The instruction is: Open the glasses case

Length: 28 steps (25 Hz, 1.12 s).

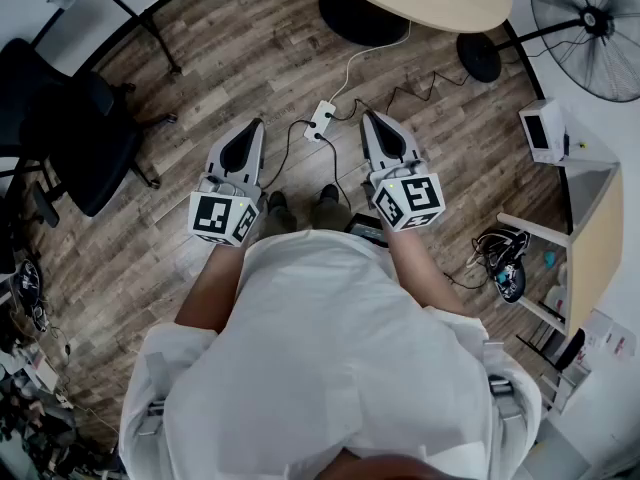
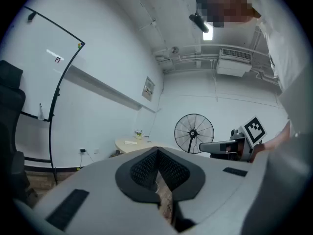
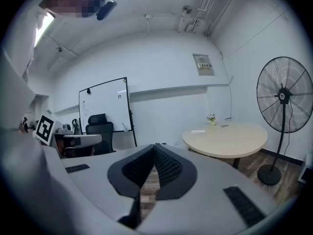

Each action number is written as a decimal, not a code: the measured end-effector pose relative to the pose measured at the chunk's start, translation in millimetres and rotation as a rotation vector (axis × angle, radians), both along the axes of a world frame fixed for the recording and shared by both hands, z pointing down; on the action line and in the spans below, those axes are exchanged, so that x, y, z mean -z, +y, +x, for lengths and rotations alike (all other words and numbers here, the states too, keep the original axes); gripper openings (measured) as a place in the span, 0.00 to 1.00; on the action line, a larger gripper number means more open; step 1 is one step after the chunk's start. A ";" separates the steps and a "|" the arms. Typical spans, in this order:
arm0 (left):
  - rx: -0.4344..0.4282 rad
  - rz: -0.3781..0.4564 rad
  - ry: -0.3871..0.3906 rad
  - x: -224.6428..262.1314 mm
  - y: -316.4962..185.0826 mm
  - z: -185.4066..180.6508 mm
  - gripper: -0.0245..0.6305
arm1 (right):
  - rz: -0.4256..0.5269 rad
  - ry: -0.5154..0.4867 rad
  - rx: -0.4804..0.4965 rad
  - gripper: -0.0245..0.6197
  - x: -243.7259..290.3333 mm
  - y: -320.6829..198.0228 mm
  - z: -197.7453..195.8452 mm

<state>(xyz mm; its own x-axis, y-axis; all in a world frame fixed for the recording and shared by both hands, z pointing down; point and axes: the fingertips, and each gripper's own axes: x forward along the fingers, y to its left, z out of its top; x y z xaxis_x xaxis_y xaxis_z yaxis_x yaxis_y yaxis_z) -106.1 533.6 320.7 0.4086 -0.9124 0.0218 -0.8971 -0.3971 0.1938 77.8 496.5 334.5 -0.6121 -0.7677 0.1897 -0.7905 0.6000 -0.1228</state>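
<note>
Holding both grippers at waist height, empty; glasses case not in any view.

Left gripper (image 1: pixel 254 126) and right gripper (image 1: pixel 369 118) point forward over the wooden floor (image 1: pixel 200 68). Each gripper view shows the jaws brought together at the tips with nothing between the pads. The case lies nowhere near either gripper, and its place cannot be told; the round table (image 3: pixel 225 136) far right shows only small items too small to identify. Risks, as judged: a step forward could catch the power strip (image 1: pixel 320 120) and its cable (image 1: pixel 290 143) just ahead of the feet. Jaws left together on arrival would shove the case rather than grip it.
</note>
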 end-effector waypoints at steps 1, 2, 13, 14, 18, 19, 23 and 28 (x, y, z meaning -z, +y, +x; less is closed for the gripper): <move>-0.002 -0.004 0.004 1.1 -0.1 2.1 0.06 | 0.002 -0.002 0.003 0.08 2.5 0.9 1.7; -0.004 -0.008 0.008 2.1 -0.3 4.4 0.06 | 0.004 -0.004 0.006 0.08 5.2 1.9 3.9; -0.072 0.024 0.102 27.9 -25.1 72.3 0.06 | 0.131 -0.024 -0.001 0.08 41.6 4.5 101.0; -0.066 0.019 0.092 29.1 -28.3 79.8 0.06 | 0.117 -0.023 -0.014 0.08 39.2 2.7 113.2; -0.058 -0.002 0.064 29.8 -39.5 108.1 0.06 | 0.087 -0.055 -0.024 0.08 29.7 -4.3 152.0; -0.059 -0.008 0.066 30.0 -41.4 113.4 0.06 | 0.080 -0.062 -0.023 0.08 26.6 -6.5 159.3; -0.036 -0.044 0.065 26.1 -46.1 123.2 0.06 | 0.035 -0.106 -0.032 0.08 15.8 -20.3 181.6; -0.028 -0.073 0.033 10.8 -63.2 118.6 0.06 | 0.023 -0.123 -0.016 0.08 5.8 -54.6 172.7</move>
